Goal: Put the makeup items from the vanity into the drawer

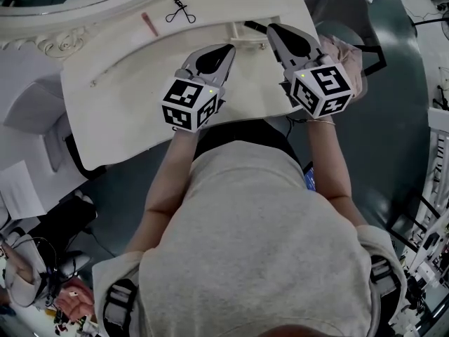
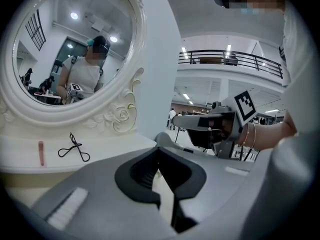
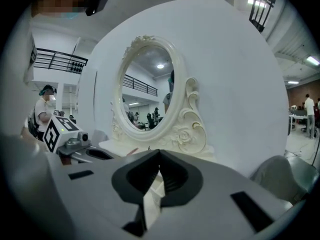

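On the white vanity top [image 1: 126, 111] lie a black eyelash curler [image 1: 181, 11] and a pink tube [image 1: 149, 24], both near the mirror's base. The left gripper view shows the curler [image 2: 74, 149] and the tube [image 2: 41, 153] well ahead and to the left. A thin pale stick [image 1: 116, 76] rests at the left of the top. My left gripper [image 1: 230, 48] hovers over the middle of the top, jaws shut and empty [image 2: 159, 149]. My right gripper [image 1: 270, 28] is beside it, shut [image 3: 160, 153]. A short dark piece [image 1: 254, 27] shows at its tips; I cannot tell whether they touch.
An oval mirror [image 2: 75, 49] in a carved white frame stands at the back of the vanity. A grey chair [image 1: 344, 12] with a pinkish cushion [image 1: 347, 58] stands to the right. White boxes [image 1: 28, 111] and papers sit left of the table.
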A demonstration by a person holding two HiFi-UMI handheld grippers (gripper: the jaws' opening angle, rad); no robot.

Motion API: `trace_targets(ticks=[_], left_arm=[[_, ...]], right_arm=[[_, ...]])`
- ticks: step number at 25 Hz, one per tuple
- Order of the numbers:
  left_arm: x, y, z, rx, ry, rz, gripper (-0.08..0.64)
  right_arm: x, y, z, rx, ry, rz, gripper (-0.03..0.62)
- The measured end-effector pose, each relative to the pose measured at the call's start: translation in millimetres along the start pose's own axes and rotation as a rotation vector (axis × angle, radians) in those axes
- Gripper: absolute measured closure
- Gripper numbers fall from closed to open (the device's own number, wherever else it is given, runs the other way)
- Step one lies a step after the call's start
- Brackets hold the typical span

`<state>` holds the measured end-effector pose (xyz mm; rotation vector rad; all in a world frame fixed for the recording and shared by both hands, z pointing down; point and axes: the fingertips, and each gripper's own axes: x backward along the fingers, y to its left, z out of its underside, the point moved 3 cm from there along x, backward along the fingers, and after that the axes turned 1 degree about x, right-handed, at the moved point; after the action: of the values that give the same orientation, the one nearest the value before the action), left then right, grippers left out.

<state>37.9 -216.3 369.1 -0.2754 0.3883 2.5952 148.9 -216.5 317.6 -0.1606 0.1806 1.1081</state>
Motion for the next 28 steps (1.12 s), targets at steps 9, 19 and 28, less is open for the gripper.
trace_targets(ticks=[9,19,28], left_arm=[[15,-3,-7,-0.003,-0.021,0.03,0.551],[27,3,2,0.041,-0.006,0.011,0.551],[28,2,12,0.063,0.013,0.009,0.551]], right_arm=[[1,38,-3,0.166,0.115,-0.181,0.584],[-1,55,10,0.166,0.197,-0.252,0.584],[-2,59,14,0.213,0.236,-0.308,0.584]])
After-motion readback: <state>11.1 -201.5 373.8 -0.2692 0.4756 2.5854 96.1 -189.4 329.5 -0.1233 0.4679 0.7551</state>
